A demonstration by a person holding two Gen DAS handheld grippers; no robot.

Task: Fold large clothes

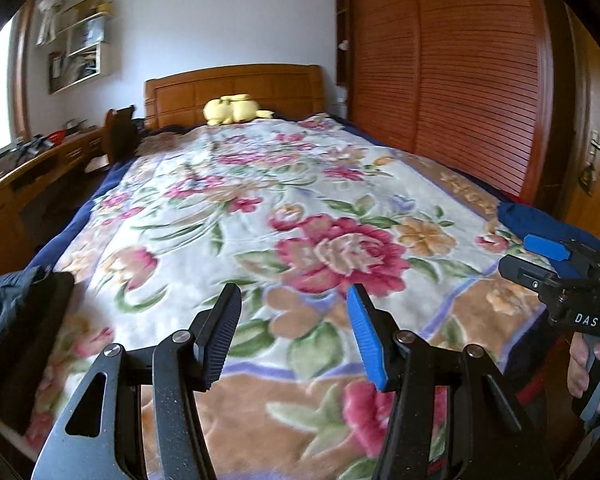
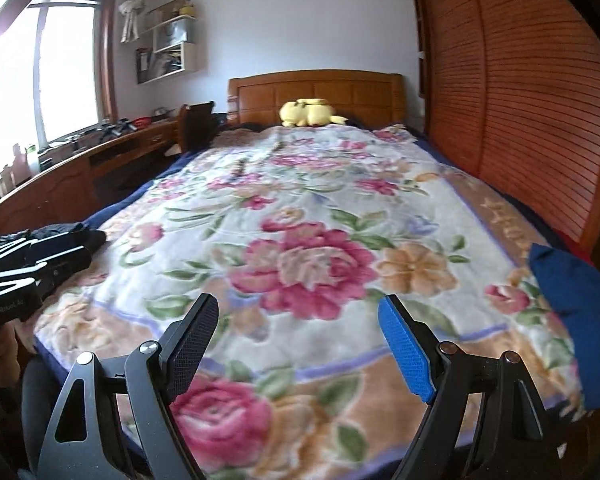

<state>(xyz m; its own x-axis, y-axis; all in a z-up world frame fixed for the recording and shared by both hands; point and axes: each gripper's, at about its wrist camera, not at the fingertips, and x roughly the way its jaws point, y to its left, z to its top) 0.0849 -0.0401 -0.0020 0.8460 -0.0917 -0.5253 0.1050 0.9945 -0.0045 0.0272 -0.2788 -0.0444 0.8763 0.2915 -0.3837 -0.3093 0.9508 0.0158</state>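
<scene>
Nearest the lens in the left wrist view, the left gripper [image 1: 292, 332] is seen with its 2 fingers [image 1: 220, 332] held partly apart and nothing between them; only the flowered blanket [image 1: 260, 216] shows through the gap. In the right wrist view the right gripper [image 2: 300, 348] is spread wider, and it too is empty. Both are aimed down the length of the bed [image 2: 316, 88] from its foot, probably so that the clothes at either side can be located before one is picked.

A dark garment [image 1: 8, 312] is bunched at the bed's left edge, close beside the left gripper, while a blue garment [image 2: 572, 280] is heaped at the right edge, near the right gripper. The middle of the blanket has been left bare, presumably as the surface on which a piece is to be spread flat. A yellow soft toy [image 1: 232, 110] is kept well away against the headboard, so it should not interfere. No garment has been taken up yet, and folding is judged not to have begun.
</scene>
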